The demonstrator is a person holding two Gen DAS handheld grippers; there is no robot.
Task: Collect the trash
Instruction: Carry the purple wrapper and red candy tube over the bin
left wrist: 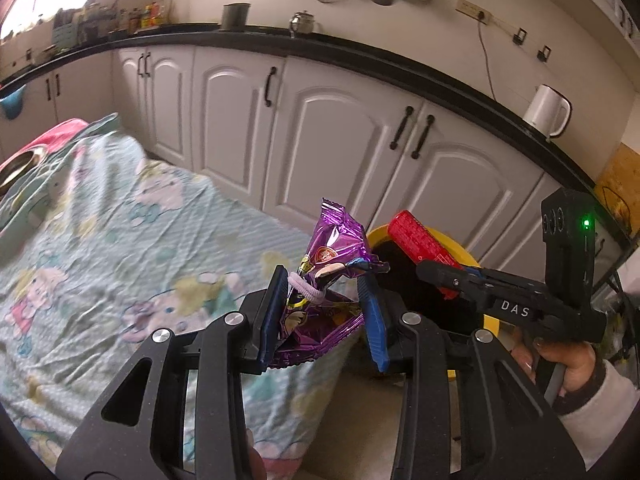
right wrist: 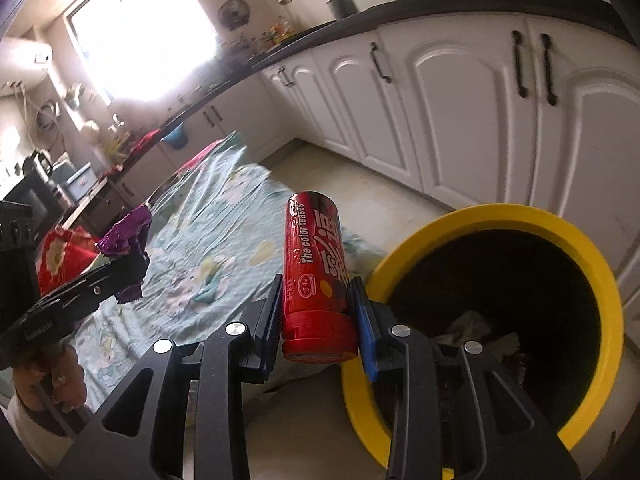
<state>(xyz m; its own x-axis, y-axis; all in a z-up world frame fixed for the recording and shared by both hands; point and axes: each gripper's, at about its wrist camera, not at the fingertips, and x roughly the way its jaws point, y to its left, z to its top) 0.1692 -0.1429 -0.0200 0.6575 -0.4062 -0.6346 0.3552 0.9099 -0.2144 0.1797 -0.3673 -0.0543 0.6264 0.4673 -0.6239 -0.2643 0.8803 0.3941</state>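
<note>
My left gripper is shut on a crumpled purple snack wrapper with a pale hair band around its middle; it hangs over the corner of the cloth-covered table. My right gripper is shut on an upright red candy tube, just left of the rim of a yellow trash bin. In the left wrist view the right gripper holds the red tube over the yellow bin. In the right wrist view the left gripper carries the purple wrapper at the left.
The bin's dark inside holds crumpled paper. White cabinets under a black counter run behind, with a white kettle on it. A red packet lies on the table's cloth. A person's hand holds the right gripper.
</note>
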